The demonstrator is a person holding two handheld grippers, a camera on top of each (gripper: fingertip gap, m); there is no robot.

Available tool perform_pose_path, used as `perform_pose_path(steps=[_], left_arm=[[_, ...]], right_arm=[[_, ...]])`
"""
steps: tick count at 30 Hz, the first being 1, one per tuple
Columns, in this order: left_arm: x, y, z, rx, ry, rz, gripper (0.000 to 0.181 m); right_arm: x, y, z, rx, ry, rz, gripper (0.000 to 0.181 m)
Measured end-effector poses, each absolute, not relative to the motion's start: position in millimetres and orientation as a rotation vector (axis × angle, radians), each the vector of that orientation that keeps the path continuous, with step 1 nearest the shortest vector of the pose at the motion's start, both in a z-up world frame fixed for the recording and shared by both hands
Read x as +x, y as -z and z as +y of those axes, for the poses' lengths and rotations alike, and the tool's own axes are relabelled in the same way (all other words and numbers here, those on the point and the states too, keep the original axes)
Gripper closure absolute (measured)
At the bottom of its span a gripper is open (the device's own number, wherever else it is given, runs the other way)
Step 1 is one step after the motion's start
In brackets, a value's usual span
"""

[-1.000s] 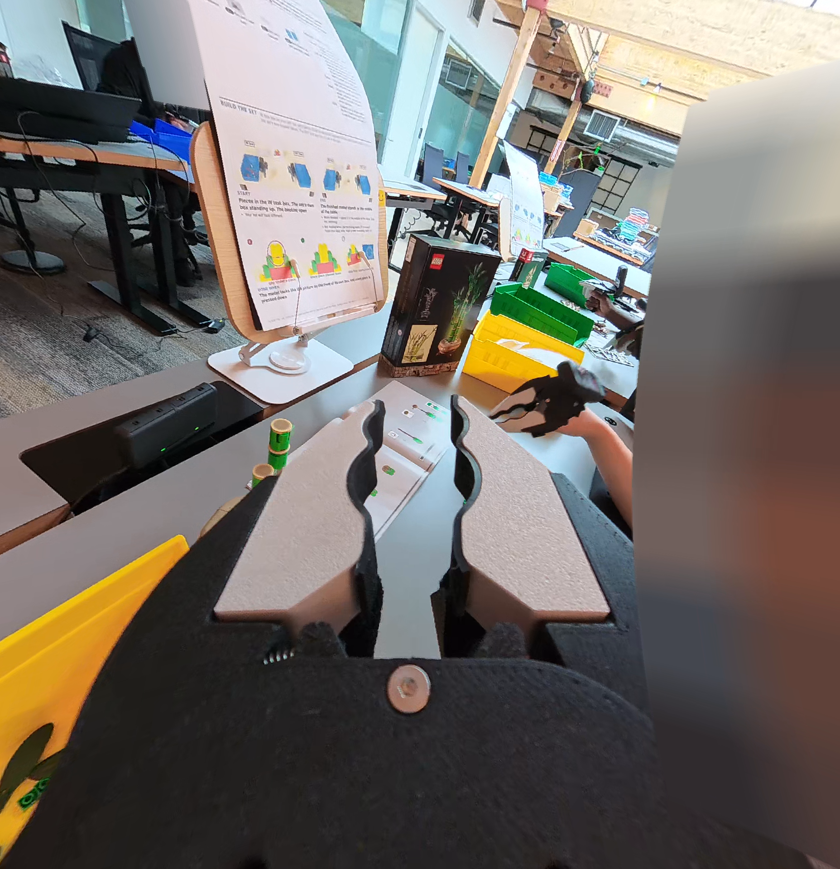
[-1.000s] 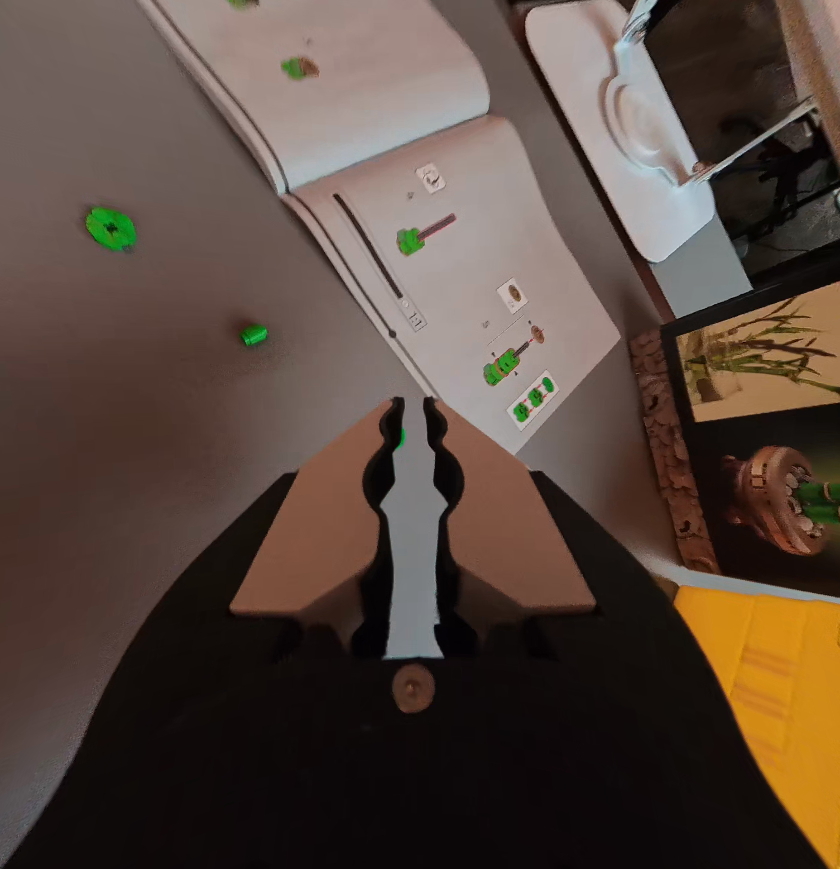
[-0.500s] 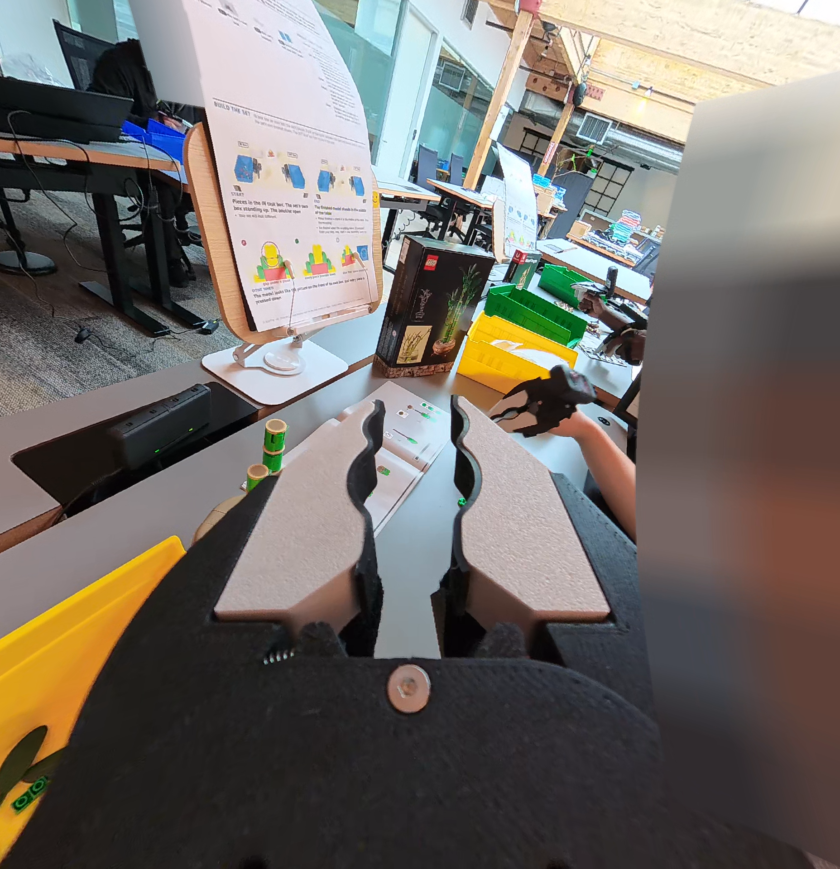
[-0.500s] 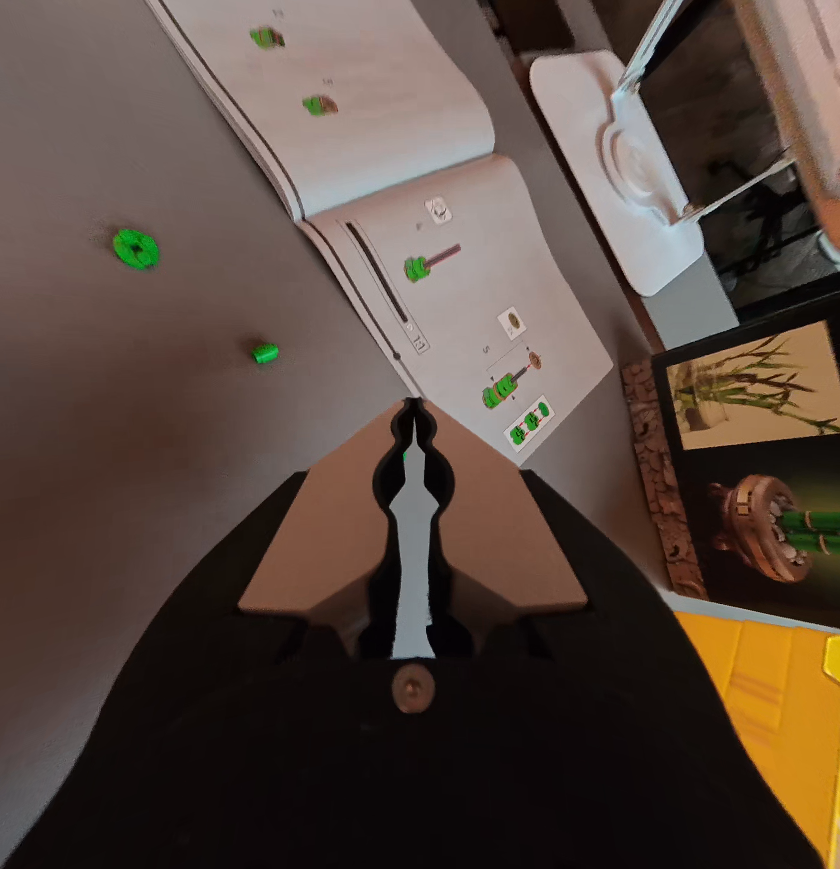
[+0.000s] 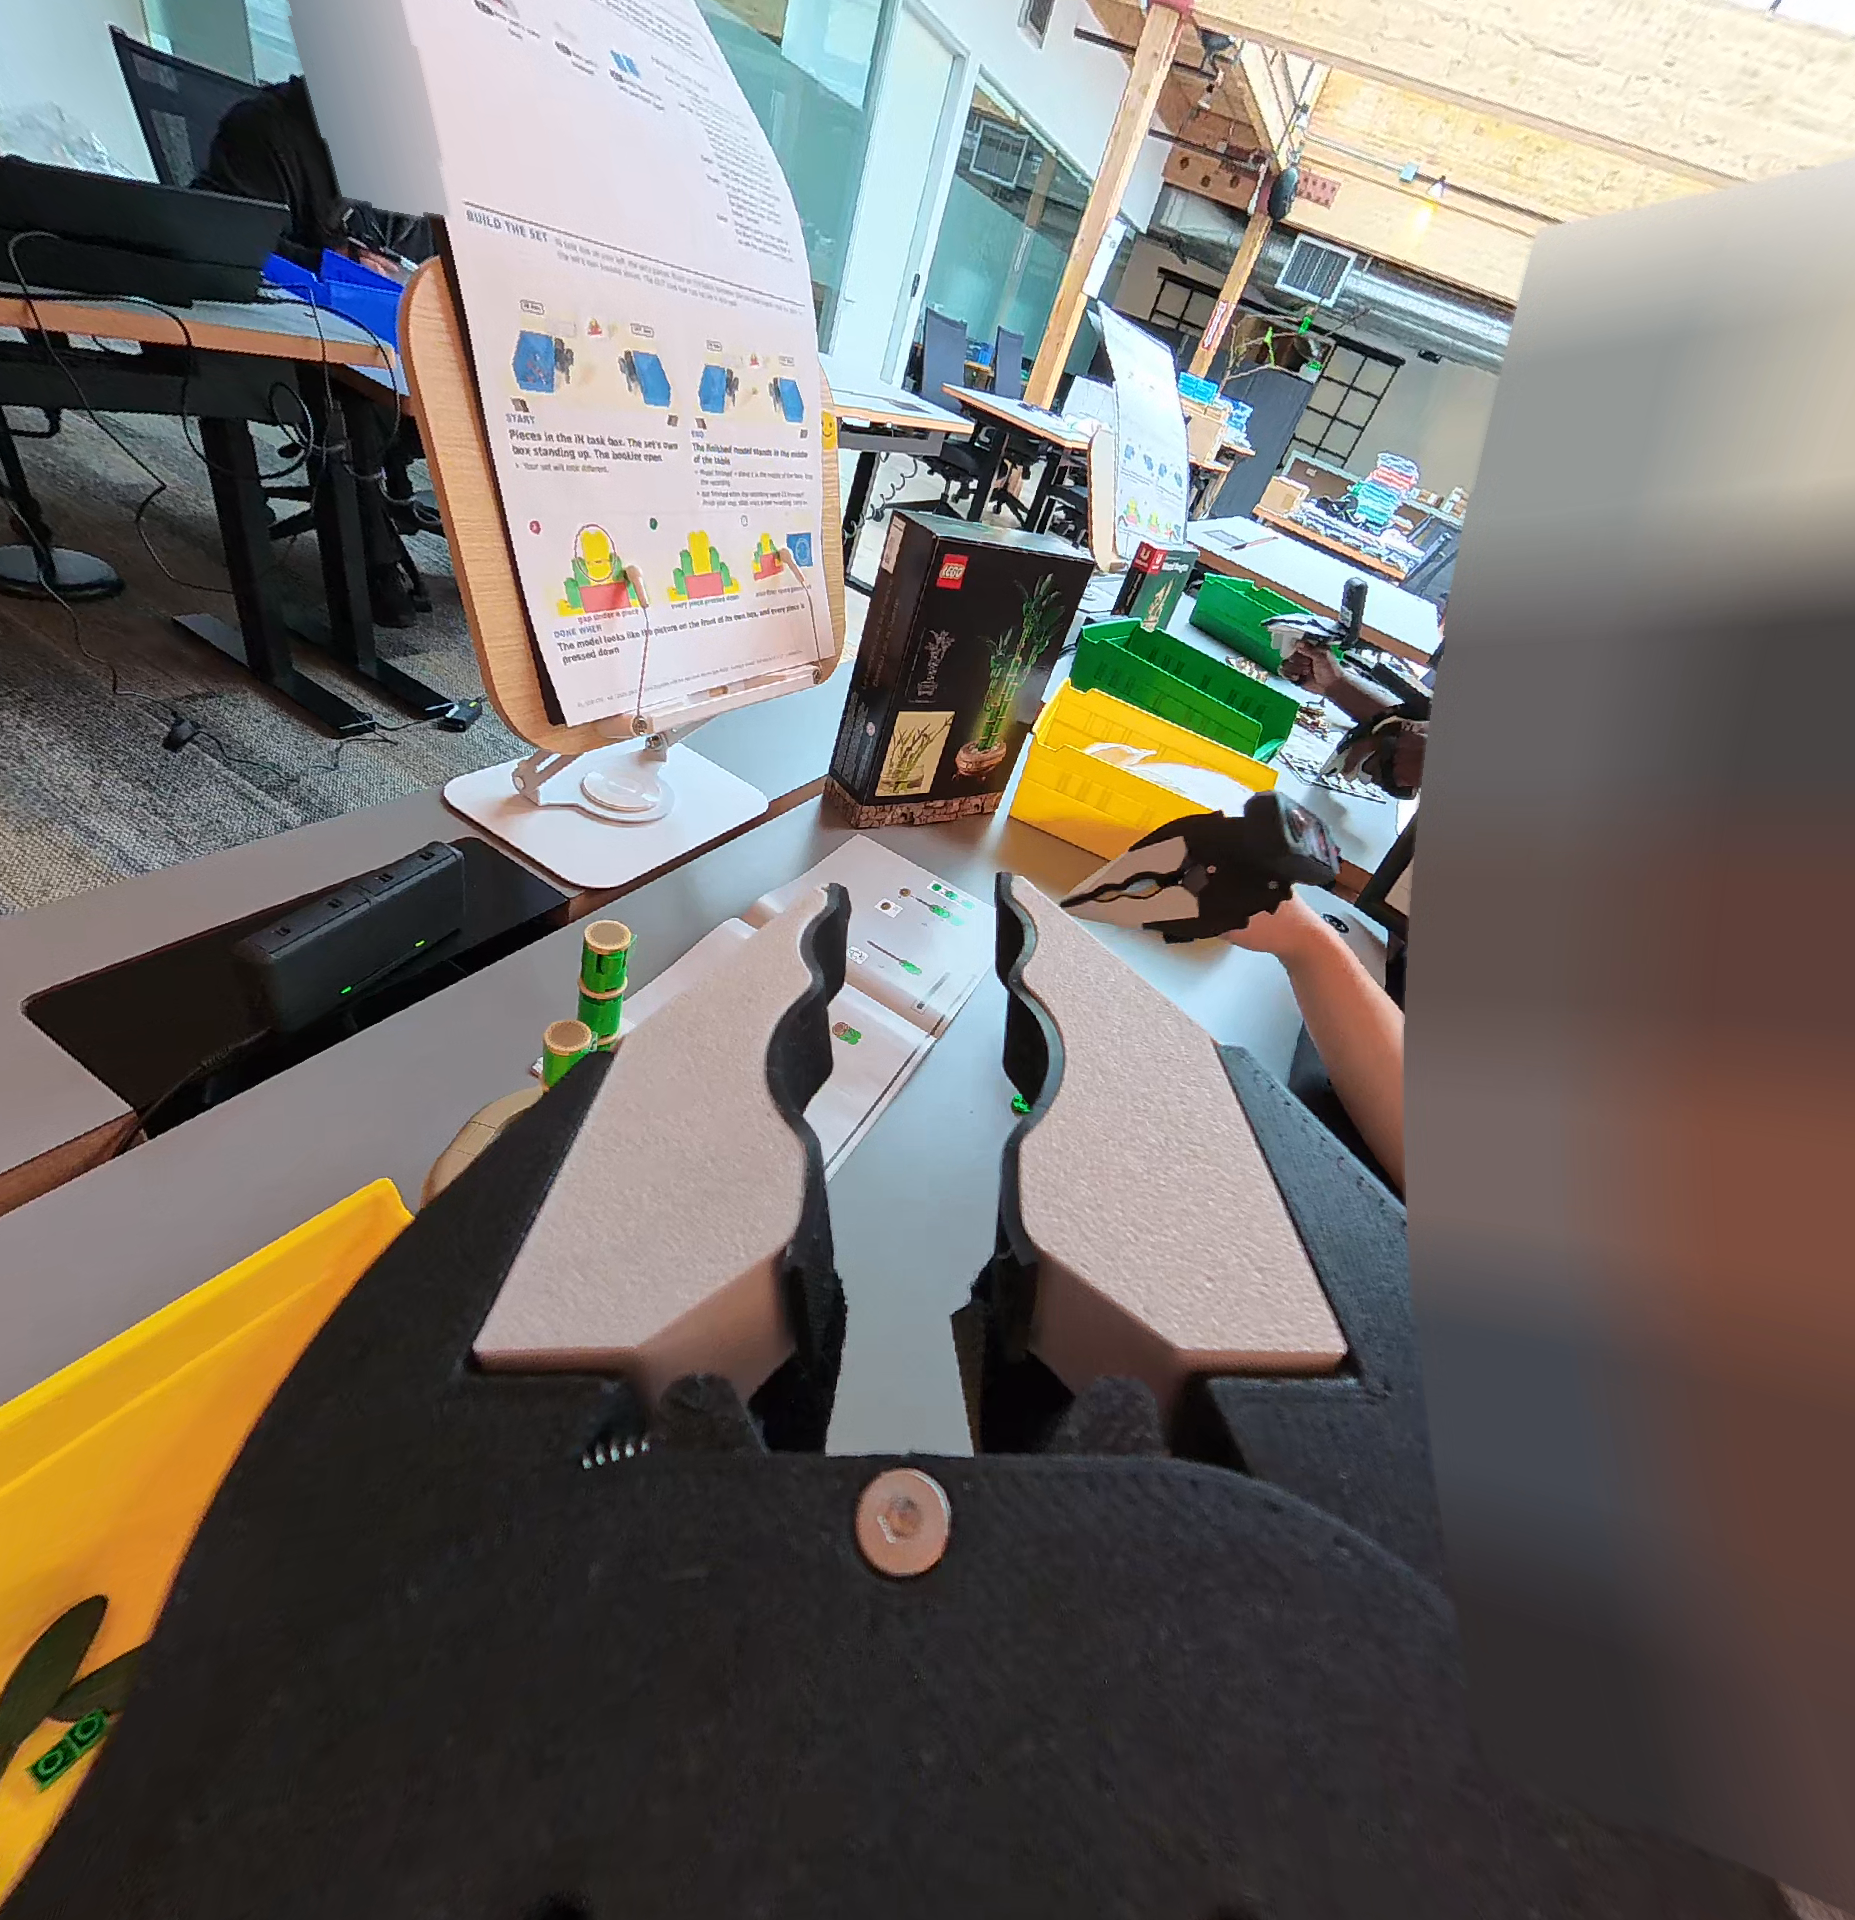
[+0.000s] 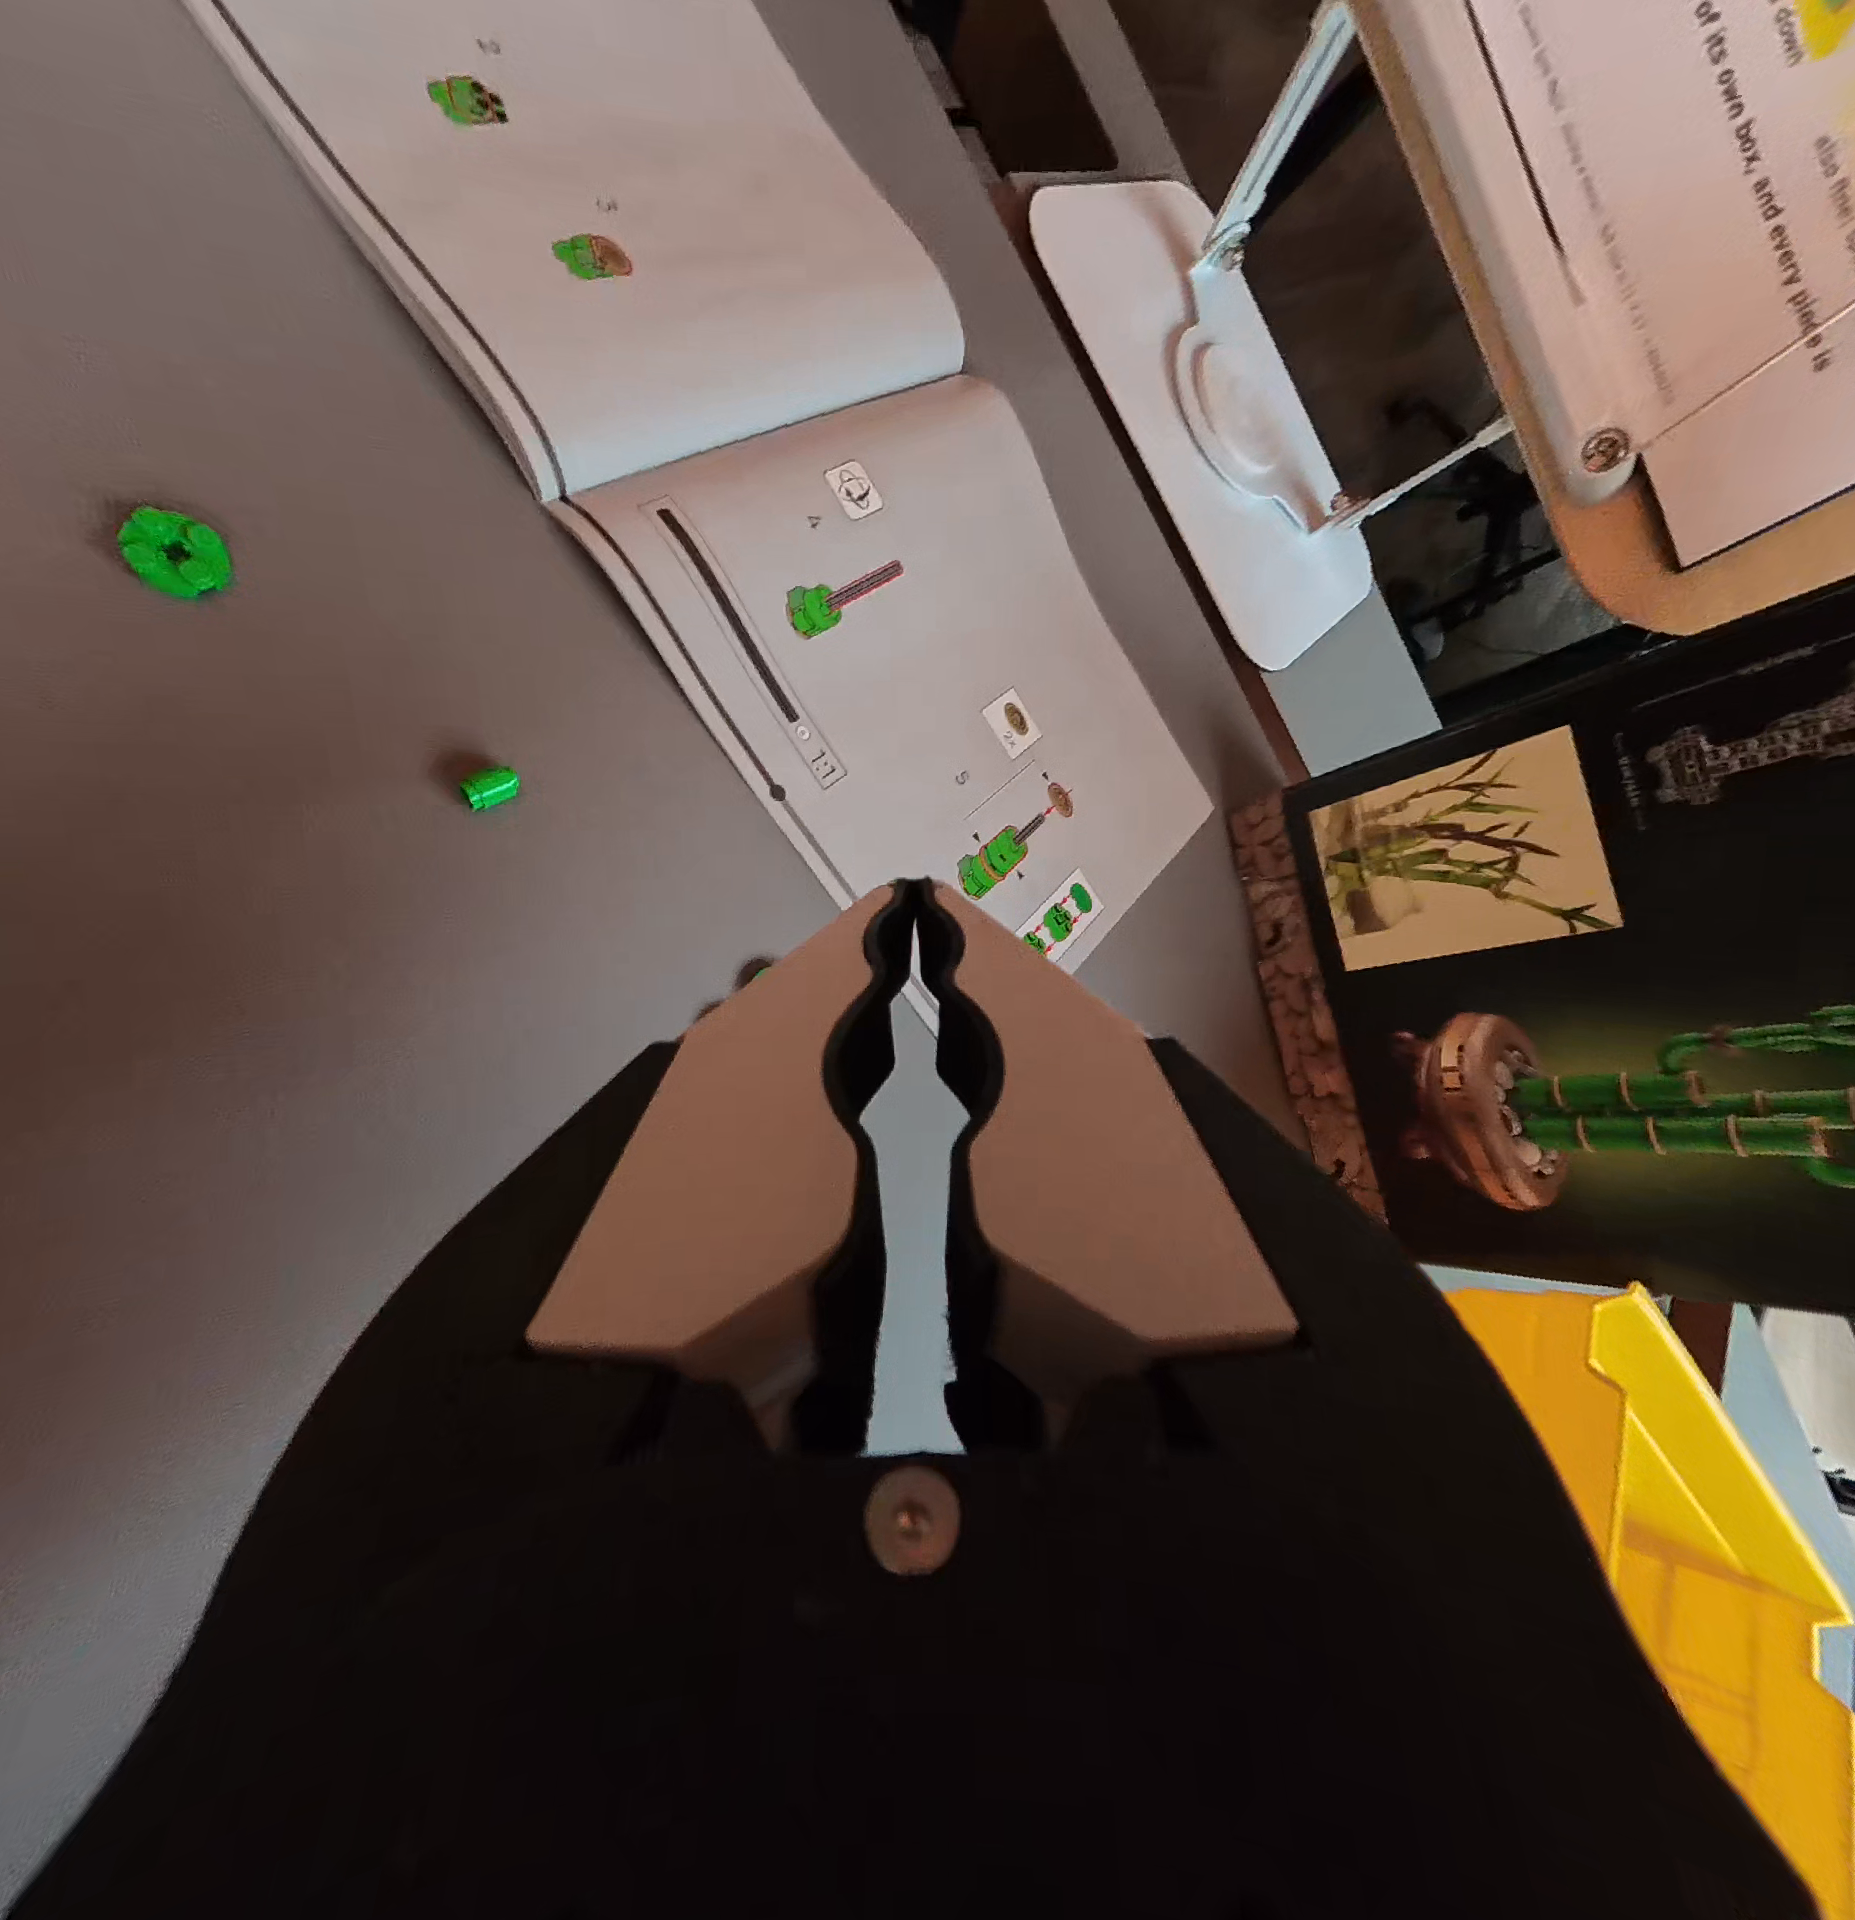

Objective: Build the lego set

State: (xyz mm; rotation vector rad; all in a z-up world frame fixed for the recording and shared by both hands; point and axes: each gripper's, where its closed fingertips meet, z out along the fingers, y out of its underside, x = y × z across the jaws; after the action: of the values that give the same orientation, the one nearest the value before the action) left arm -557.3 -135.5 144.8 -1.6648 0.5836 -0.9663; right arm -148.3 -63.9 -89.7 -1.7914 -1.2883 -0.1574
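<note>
My left gripper [image 5: 921, 894] is open and empty, held above the open instruction booklet [image 5: 881, 997] on the grey table. Two green bamboo stalk pieces [image 5: 603, 966] with tan rings stand left of it. My right gripper [image 6: 910, 888] is shut with its tips touching and nothing showing between them, over the booklet's corner [image 6: 902, 582]. It also shows far off in the left wrist view [image 5: 1099, 899]. On the table lie a round green plate [image 6: 175, 551], a small green cylinder [image 6: 490, 788] and a green bit [image 6: 757, 974] half hidden by my finger.
The black set box [image 5: 954, 665] stands behind the booklet, with a yellow bin [image 5: 1120, 779] and a green bin [image 5: 1183, 675] to its right. A paper stand [image 5: 611, 790] is at the back left. Another yellow bin [image 5: 123, 1455] with dark leaf pieces is near left. Across from one pair of fingers to the other is roughly 50 centimeters. About 10 centimeters separates my right fingertips from the small green cylinder [image 6: 490, 788]. It is some 15 centimeters from my right tips to the round green plate [image 6: 175, 551].
My right gripper has closed from slightly open to fully shut and drifted toward the booklet's corner and the box. The left gripper has stayed open and barely moved.
</note>
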Motion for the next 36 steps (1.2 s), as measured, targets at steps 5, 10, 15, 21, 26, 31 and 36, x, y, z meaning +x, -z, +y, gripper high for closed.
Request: perform_pose_path(steps=[5, 10, 15, 21, 26, 31, 36], left_arm=[[-558, -146, -136, -1.656, 0.974, 0.579, 0.155], [-557, -145, -136, -1.661, 0.968, 0.584, 0.156], [-559, -147, -137, -1.653, 0.963, 0.582, 0.156], [-558, -147, -137, -1.654, 0.975, 0.581, 0.155], [-556, -146, -138, -1.659, 0.965, 0.590, 0.155], [-557, -145, -136, -1.661, 0.974, 0.583, 0.155], [-557, -145, -136, -1.662, 0.977, 0.582, 0.154]], right_arm=[[-131, 121, -92, -2.005, 0.008, -1.383, 0.181], [-131, 130, -91, -2.019, -0.014, -1.394, 0.181], [-135, 133, -90, -2.009, 0.023, -1.425, 0.181], [-125, 124, -75, -1.971, 0.123, -1.342, 0.181], [-144, 83, -65, -1.761, 0.139, -1.247, 0.181], [-144, 73, -63, -1.706, 0.166, -1.219, 0.181], [-141, 90, -61, -1.750, 0.218, -1.277, 0.181]])
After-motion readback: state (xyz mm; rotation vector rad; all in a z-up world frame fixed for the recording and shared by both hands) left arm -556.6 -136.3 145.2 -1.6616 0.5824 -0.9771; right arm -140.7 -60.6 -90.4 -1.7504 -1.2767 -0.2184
